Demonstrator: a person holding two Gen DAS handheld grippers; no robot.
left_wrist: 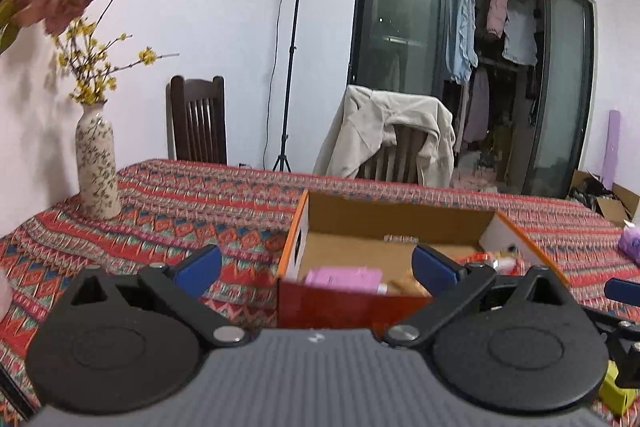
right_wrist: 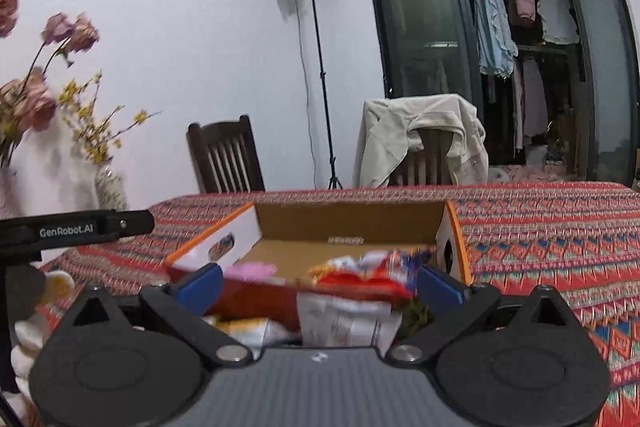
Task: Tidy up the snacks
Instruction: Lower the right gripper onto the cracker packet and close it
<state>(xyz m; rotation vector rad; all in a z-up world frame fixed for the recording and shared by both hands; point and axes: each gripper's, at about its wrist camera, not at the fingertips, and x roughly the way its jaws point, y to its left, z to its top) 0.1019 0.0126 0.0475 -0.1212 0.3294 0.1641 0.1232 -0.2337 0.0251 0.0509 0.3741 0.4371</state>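
left gripper (left_wrist: 316, 263) fingers (left_wrist: 200, 269) spread wide, nothing between them. right gripper (right_wrist: 320, 281) fingers (right_wrist: 202, 285) also released; blurred snack packets (right_wrist: 360, 279) lie between and just beyond them, no contact visible. box (left_wrist: 340, 215) sits open on the bench (left_wrist: 180, 211) ahead of both grippers; its contents are partly hidden, labels unreadable. vase (left_wrist: 96, 171) stands far left.

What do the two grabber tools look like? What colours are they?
Both look alike. The left gripper and right gripper each have blue fingertips on black arms, round black discs and a ribbed grey body. The left one's side, seen from the right camera, says GenRobot.AI in white.
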